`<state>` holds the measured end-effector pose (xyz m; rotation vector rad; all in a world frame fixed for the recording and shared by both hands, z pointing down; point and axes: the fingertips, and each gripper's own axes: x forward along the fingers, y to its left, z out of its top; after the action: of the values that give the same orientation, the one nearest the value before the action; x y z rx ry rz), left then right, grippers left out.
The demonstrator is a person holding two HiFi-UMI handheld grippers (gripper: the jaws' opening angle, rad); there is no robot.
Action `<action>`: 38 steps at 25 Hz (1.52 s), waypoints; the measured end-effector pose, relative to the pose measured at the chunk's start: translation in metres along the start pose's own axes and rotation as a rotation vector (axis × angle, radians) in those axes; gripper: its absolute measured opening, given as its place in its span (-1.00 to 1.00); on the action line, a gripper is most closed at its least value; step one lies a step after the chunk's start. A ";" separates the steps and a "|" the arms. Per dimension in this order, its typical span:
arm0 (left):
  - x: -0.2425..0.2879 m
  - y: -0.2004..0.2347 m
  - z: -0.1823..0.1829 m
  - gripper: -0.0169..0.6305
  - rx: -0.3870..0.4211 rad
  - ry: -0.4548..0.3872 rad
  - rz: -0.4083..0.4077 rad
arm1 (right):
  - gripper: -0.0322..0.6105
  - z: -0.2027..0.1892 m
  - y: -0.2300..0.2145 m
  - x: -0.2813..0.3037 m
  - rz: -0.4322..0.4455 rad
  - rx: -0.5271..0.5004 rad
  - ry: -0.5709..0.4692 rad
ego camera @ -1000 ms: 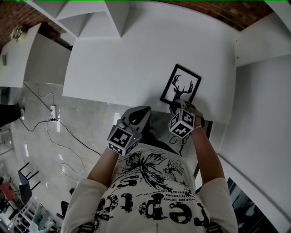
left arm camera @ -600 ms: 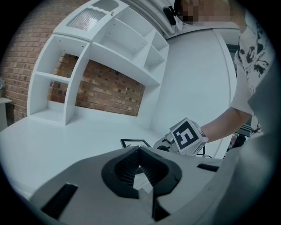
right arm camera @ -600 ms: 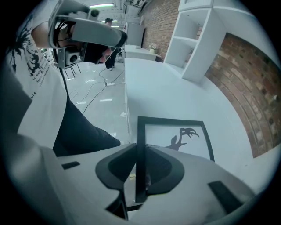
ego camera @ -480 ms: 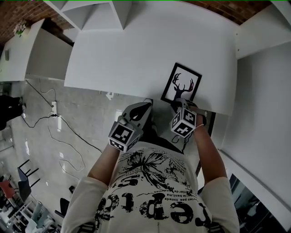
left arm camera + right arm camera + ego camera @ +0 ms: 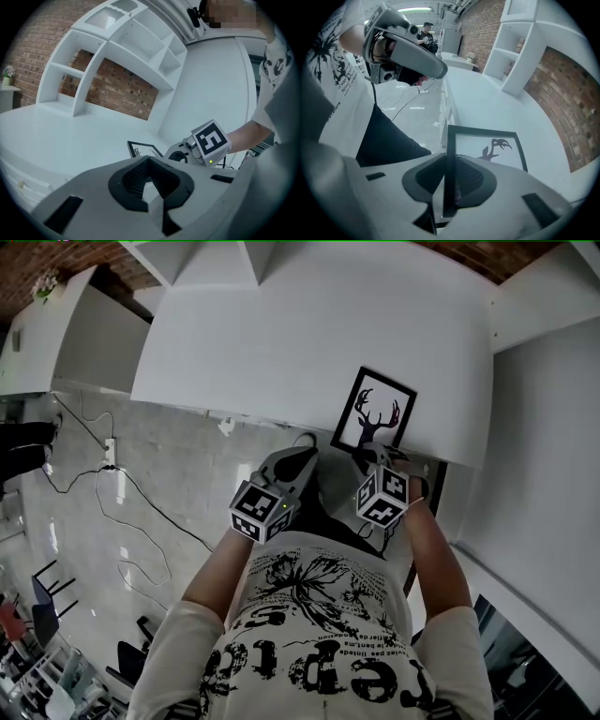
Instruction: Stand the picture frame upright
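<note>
Picture frame [image 5: 375, 413]: black moulding, smooth, low sheen; the print inside looks like white matt paper. Table [image 5: 281, 343]: white, smooth, matt. Left gripper [image 5: 149, 182] and right gripper [image 5: 449, 187]: grey matt plastic shells, dark ribbed pads. Wall [image 5: 124, 93]: rough bare brick. Floor [image 5: 84, 549]: pale, glossy, reflective. T-shirt [image 5: 319, 643]: white printed cloth.
</note>
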<state>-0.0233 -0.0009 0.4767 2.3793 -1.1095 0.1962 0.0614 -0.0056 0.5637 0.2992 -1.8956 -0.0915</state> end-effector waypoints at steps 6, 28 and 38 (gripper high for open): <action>0.019 0.009 -0.018 -0.93 -0.153 0.025 -0.024 | -0.67 -0.004 0.016 -0.003 0.016 -0.047 -0.005; 0.080 -0.001 -0.091 -0.18 -0.725 0.236 -0.207 | -0.67 -0.014 0.082 -0.026 0.079 -0.149 -0.055; 0.099 -0.013 -0.097 -0.50 -0.866 0.261 -0.301 | -0.67 -0.016 0.085 -0.025 0.070 -0.148 -0.079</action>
<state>0.0596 -0.0123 0.5881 1.6410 -0.5324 -0.0739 0.0704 0.0840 0.5643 0.1306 -1.9639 -0.1982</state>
